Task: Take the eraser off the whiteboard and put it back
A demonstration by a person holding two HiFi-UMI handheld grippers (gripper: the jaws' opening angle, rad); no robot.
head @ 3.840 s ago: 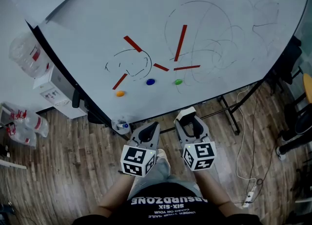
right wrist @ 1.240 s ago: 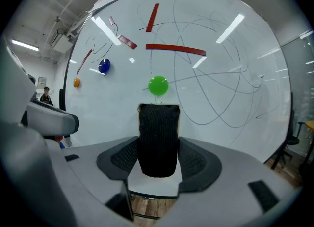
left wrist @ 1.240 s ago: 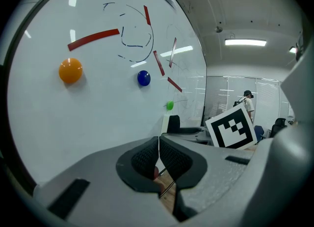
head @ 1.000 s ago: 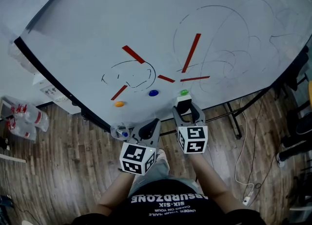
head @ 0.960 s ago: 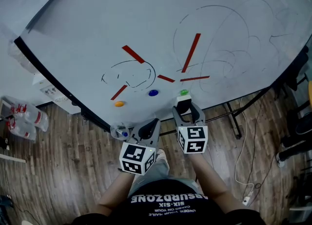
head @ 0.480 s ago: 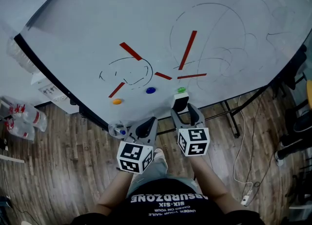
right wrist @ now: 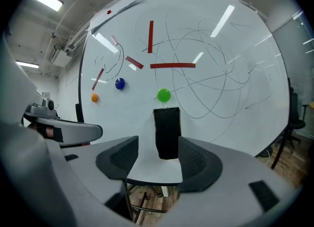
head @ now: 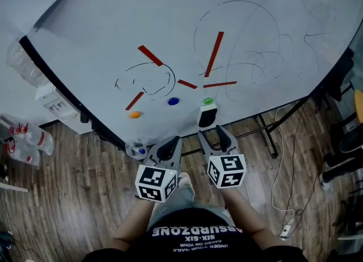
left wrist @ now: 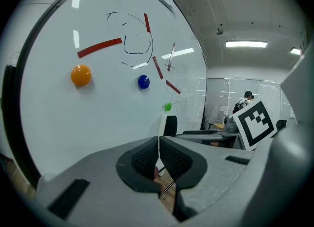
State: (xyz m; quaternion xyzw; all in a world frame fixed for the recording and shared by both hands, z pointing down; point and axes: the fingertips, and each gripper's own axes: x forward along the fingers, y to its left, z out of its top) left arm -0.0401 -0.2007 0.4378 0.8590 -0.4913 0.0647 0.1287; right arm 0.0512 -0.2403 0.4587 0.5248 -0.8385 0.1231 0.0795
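Eraser (head: 207,117) sitting on whiteboard (head: 85,39), just under green magnet (head: 208,101). Right gripper (right wrist: 159,159) hovering before it, jaws spread wide, gripping nothing. Left gripper (left wrist: 158,145) idling, jaws pressed together, empty. Eraser looking light, stiff-bodied, probably clinging magnetically; pinching long side edges seeming best.

- Your whiteboard (head: 113,22) carries dark pen curves and five red strips (head: 214,54).
- You have an orange magnet (head: 135,115), a blue magnet (head: 173,101) and a green magnet (head: 208,101) stuck on it in a row.
- Your black eraser (head: 206,117) sits on the board just below the green magnet.
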